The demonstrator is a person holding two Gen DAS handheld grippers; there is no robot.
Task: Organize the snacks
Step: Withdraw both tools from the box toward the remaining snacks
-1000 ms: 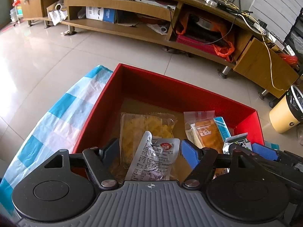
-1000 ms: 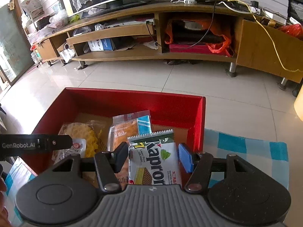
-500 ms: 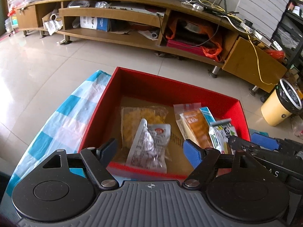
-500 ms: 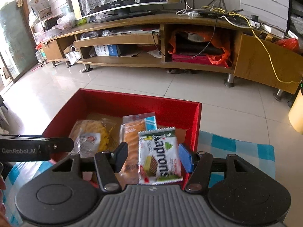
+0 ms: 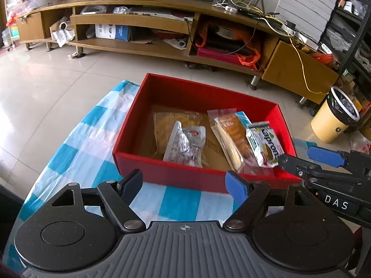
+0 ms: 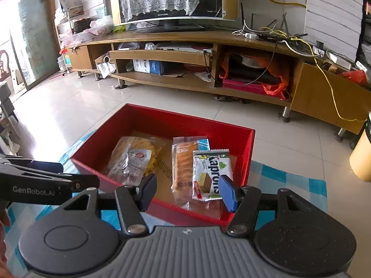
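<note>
Rectangular red box (image 5: 162, 173) of crinkly plastic packets, glossy wafer pack (image 6: 212, 173) rightmost; both left gripper (image 5: 184, 184), just opening, and right gripper (image 6: 187, 191) gape empty before it

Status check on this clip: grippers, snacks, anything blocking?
Left gripper open, jaws just widening, empty. Right gripper open, empty. Four snack packets in red box, Kaprons wafer rightmost. Nothing blocking.

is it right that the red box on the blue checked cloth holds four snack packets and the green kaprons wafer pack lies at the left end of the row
Not quite. The Kaprons wafer pack lies at the right end of the row in the red box, beside the orange biscuit packet; the right wrist view shows this. The rest is right.
</note>
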